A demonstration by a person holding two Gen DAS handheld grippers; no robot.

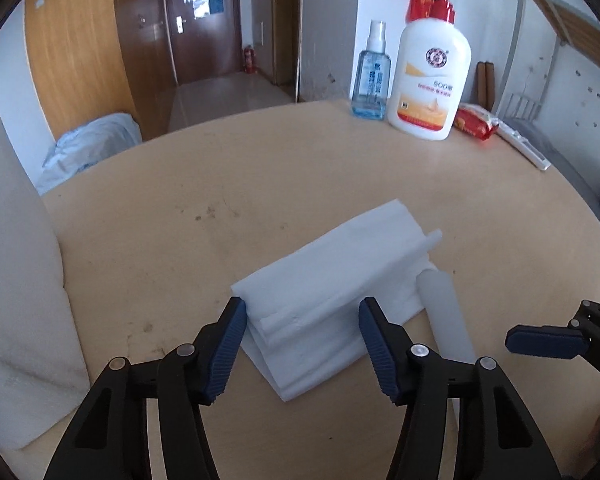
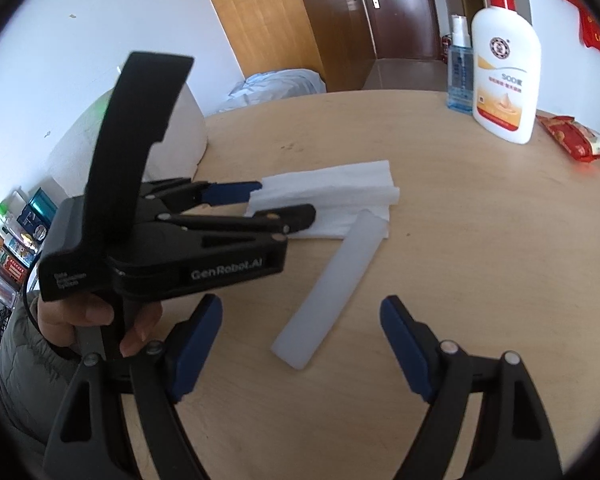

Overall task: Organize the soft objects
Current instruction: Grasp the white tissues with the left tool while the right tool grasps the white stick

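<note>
Straddling the near end of the folded white tissue stack (image 1: 332,280) with the spread left gripper (image 1: 302,344), likely needing to pinch next, while holding the right gripper (image 2: 302,344) spread and empty at five o'clock by the translucent strip (image 2: 332,280).

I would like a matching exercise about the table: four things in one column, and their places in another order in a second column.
Things:
1. folded white cloth
2. translucent strip
3. lotion bottle
4. red packet

Places:
A. lying flat behind the pump bottle, at the table's far edge
B. between the open fingers of the left gripper
C. standing beside the blue spray bottle
D. in front of the right gripper, its far end on the cloth

Pairs: 1-B, 2-D, 3-C, 4-A
</note>
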